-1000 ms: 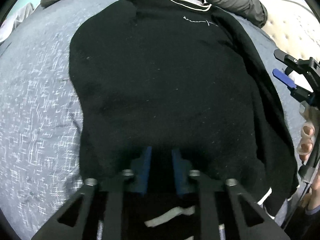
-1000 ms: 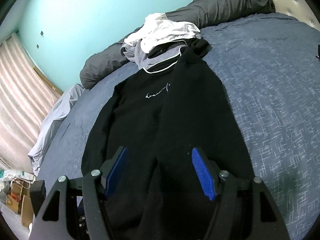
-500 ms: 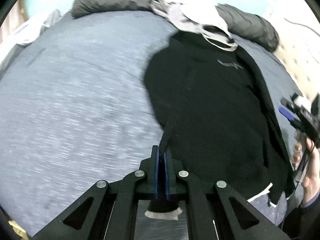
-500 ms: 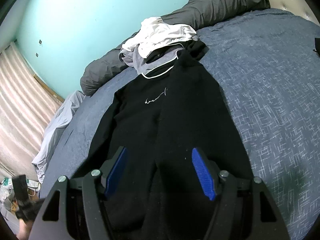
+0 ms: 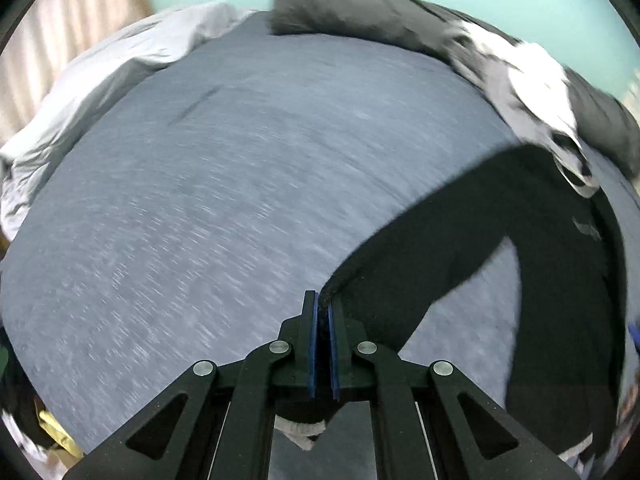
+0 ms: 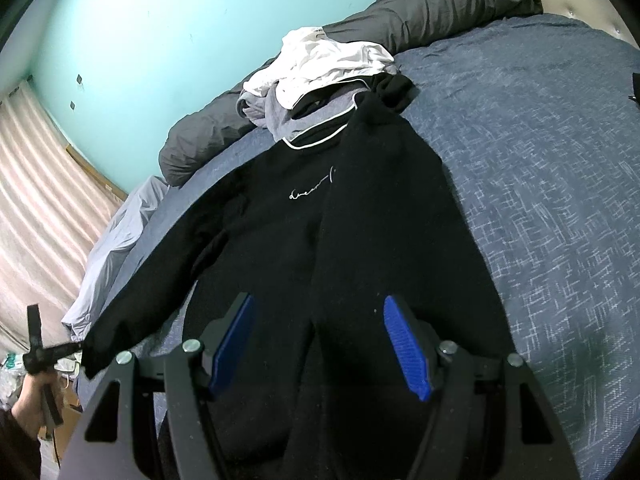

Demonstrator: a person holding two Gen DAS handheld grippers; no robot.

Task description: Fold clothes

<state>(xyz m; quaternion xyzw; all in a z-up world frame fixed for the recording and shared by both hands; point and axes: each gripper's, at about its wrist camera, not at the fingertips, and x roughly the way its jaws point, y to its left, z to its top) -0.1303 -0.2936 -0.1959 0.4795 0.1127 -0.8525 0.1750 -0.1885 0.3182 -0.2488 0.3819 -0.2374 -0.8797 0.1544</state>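
Black sweatshirt point(image 6: 328, 240) lies chest-up along a blue bed cover point(image 6: 552, 184), filling the centre of the right wrist view, its white-edged collar toward the upper middle and a small white script on the chest. Its one sleeve point(image 6: 152, 292) stretches out to the lower left of that frame, where the left gripper point(image 5: 322, 344) has its jaws pressed together on the cuff; in the left wrist view the sleeve runs from the jaws at bottom centre up to the right. The right gripper point(image 6: 316, 344) hovers over the lower body of the garment, jaws spread wide and holding nothing.

Judging by this, a sleeve is being drawn out straight or carried for a fold. The next move likely calls for even tension and laying the sleeve flat without dragging the body askew.

A loose pile of white and grey clothes point(image 6: 320, 68) sits just beyond the collar. A dark grey rolled duvet point(image 6: 440, 12) lines the far edge, against a turquoise wall point(image 6: 160, 20).
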